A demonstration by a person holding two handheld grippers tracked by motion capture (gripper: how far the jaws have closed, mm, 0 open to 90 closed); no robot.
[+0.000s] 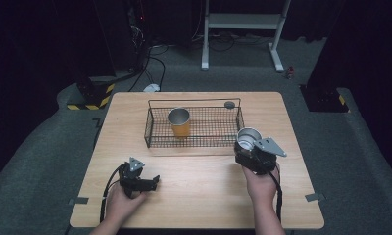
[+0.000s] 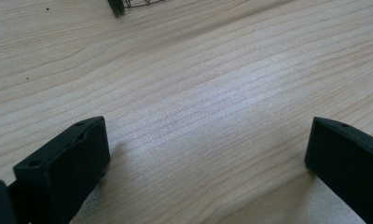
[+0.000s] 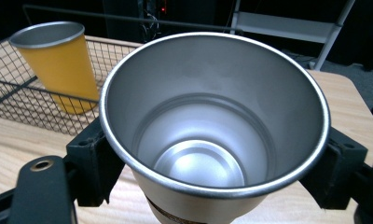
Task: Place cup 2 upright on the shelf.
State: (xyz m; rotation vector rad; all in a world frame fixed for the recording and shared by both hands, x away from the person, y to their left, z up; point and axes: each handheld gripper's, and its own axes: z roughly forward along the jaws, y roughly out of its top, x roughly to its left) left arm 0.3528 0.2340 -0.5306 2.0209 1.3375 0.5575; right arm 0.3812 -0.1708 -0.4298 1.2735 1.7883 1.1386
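1 yellow cup (image 1: 179,122) already stands in the wire basket (image 1: 194,142), frame centre. The right gripper (image 1: 250,147) clamps the steel cup (image 1: 248,137) just beside it; the left gripper (image 1: 152,182) rests released, lower left.

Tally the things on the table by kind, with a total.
Cups: 2 — yellow cup in the basket, steel cup in the right gripper.
Wire basket: 1
Small dark round thing: 1
Total: 4
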